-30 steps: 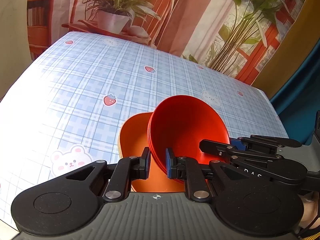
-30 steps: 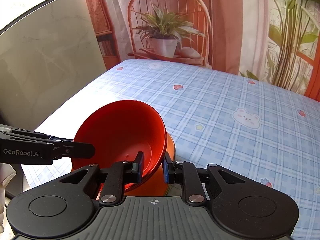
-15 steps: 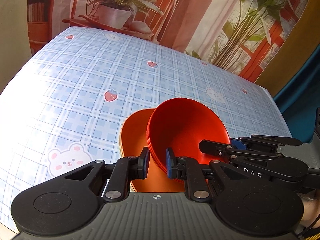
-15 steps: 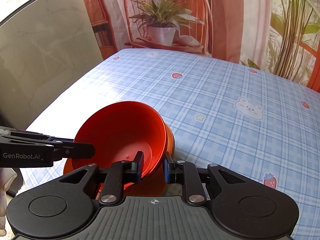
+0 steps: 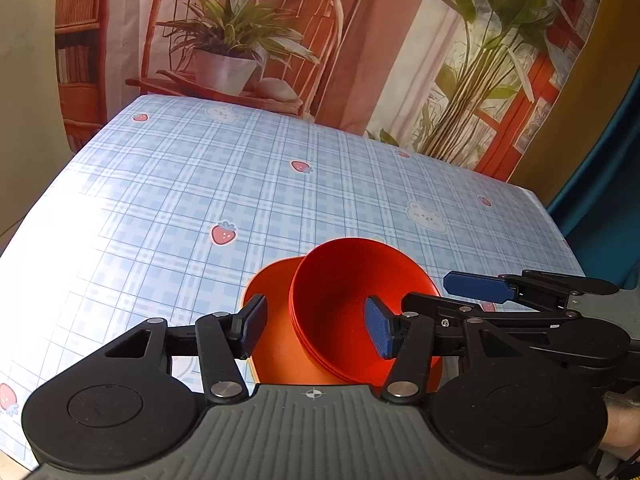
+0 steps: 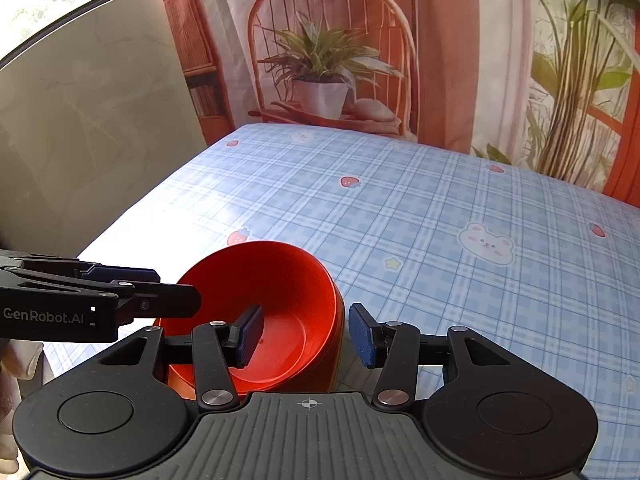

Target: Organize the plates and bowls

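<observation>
A stack of red bowls (image 5: 340,300) sits on orange plates (image 5: 272,320) on the blue checked tablecloth, near the table's front edge. My left gripper (image 5: 316,330) is open, its pads either side of the stack's left rim, not touching it. My right gripper (image 6: 306,334) is open too, its jaws astride the red bowls' (image 6: 264,312) right rim above the orange plates (image 6: 326,372). Each gripper shows in the other's view: the right one (image 5: 472,296) at the bowls' right, the left one (image 6: 152,288) at their left.
The blue checked tablecloth (image 5: 240,184) with strawberry and bear prints stretches far ahead. A printed backdrop with a chair and potted plant (image 6: 320,80) hangs behind the table. A pale panel (image 6: 80,140) stands along the table's left side. The table's front edge is close below.
Both grippers have opened and let go of the bowl rims. The stack now rests on the table, lower in both views.
</observation>
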`<state>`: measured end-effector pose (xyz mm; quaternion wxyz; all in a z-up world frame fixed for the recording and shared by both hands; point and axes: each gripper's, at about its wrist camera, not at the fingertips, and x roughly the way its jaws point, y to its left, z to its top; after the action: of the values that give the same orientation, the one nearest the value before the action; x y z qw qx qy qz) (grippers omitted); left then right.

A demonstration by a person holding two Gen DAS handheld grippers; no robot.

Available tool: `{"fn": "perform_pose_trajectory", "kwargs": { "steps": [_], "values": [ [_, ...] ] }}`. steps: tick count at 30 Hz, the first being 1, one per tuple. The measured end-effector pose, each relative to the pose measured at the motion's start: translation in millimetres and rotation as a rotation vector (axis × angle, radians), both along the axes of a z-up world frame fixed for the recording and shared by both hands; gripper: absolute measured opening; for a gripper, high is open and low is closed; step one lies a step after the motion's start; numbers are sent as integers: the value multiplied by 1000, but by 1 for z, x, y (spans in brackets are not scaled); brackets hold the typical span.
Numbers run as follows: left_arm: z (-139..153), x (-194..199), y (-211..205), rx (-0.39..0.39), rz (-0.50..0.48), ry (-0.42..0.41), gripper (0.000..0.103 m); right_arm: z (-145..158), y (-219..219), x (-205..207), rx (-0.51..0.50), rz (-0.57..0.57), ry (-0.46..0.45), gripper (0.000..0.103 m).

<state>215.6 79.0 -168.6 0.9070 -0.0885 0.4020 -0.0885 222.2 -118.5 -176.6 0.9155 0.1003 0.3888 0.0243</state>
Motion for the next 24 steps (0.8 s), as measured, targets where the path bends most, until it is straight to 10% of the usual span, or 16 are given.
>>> {"fn": "perform_pose_trajectory", "kwargs": {
  "steps": [16,24],
  "values": [
    [45,-25,-7,83,18,-161,101,40,-15,-34,-38,-133,-86,103],
    [63,-40,-9,144,28,-210,103,64,-19,-54,-37,-177,-152,103]
  ]
}}
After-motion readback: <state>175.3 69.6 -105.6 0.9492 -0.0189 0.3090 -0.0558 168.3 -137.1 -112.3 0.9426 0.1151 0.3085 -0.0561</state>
